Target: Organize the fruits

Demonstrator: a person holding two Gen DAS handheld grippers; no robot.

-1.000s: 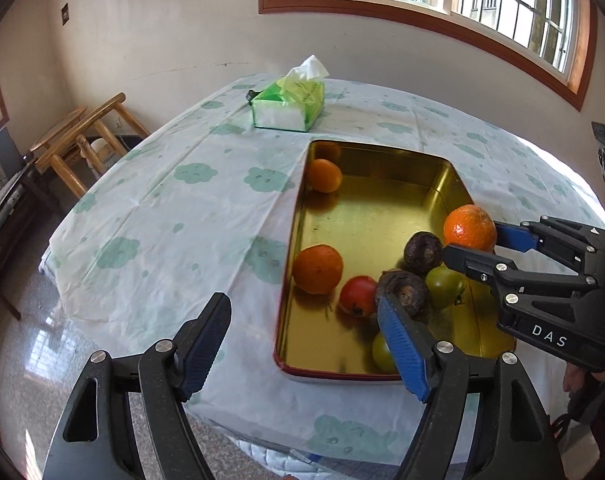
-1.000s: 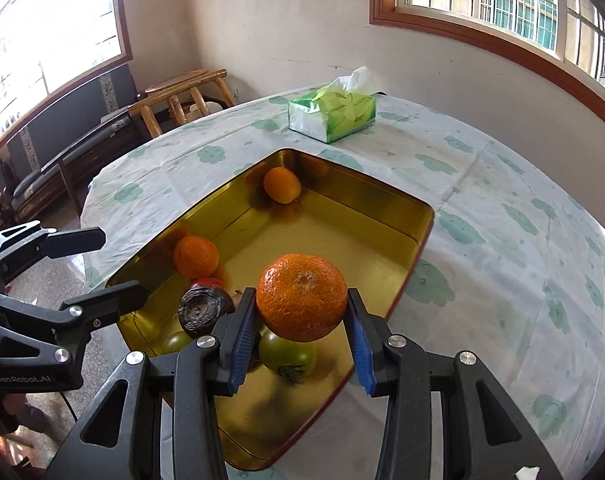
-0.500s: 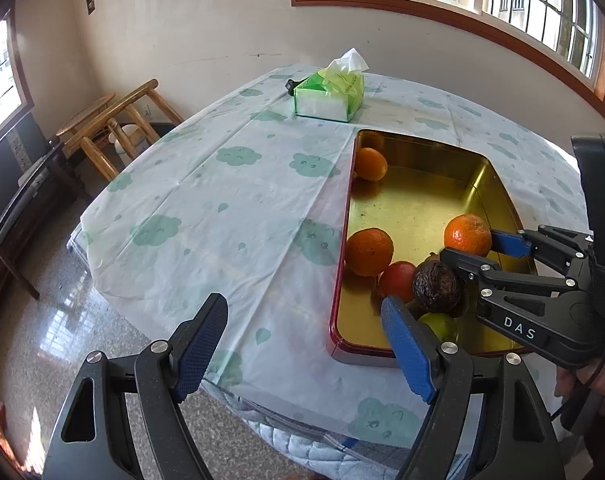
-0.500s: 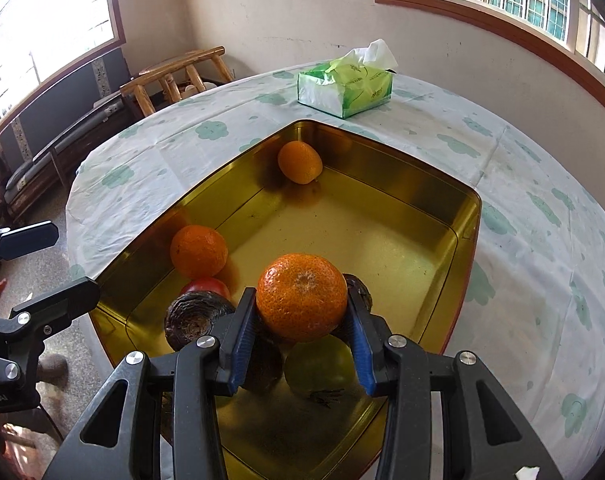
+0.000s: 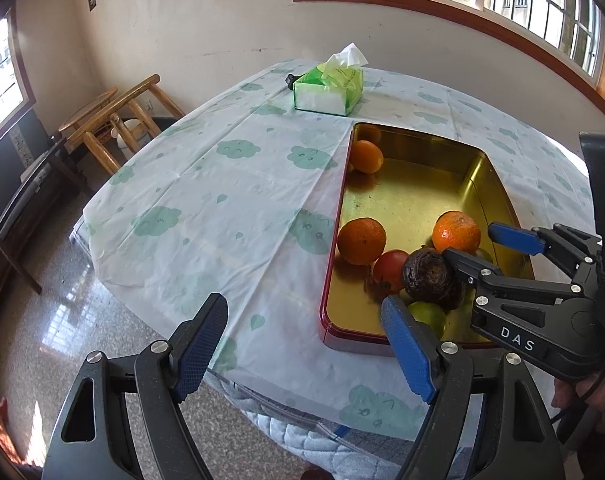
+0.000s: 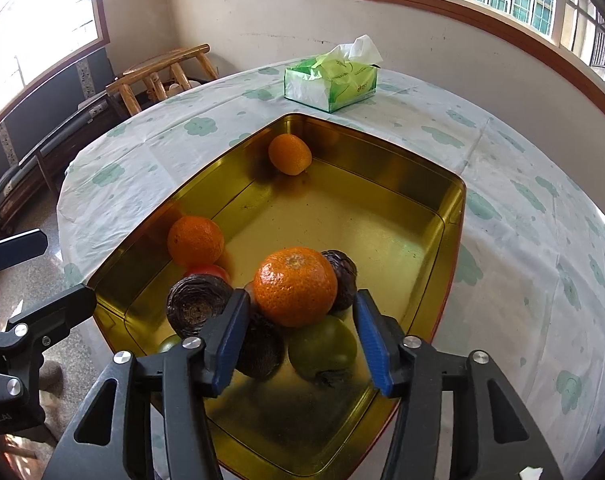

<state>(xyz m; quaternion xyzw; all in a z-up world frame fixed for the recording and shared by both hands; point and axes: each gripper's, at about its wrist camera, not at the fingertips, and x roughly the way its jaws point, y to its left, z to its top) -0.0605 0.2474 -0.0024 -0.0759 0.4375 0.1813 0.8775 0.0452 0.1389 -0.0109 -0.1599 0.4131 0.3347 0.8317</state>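
Right gripper [image 6: 298,334] fingers opening around the orange [image 6: 295,286], pads clear; firm, round, rolls, so grip its widest middle. Left gripper [image 5: 302,350] spread, empty.

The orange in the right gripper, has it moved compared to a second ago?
Yes. The orange has come down onto the pile of fruit in the gold tray, and the right gripper is opening, its pads now clear of it.

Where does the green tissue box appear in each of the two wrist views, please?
Left wrist: tissue box at upper centre, beyond the gold tray's far end.
Right wrist: tissue box at upper centre, beyond the tray's far corner.
Shared landmark: the gold tray.
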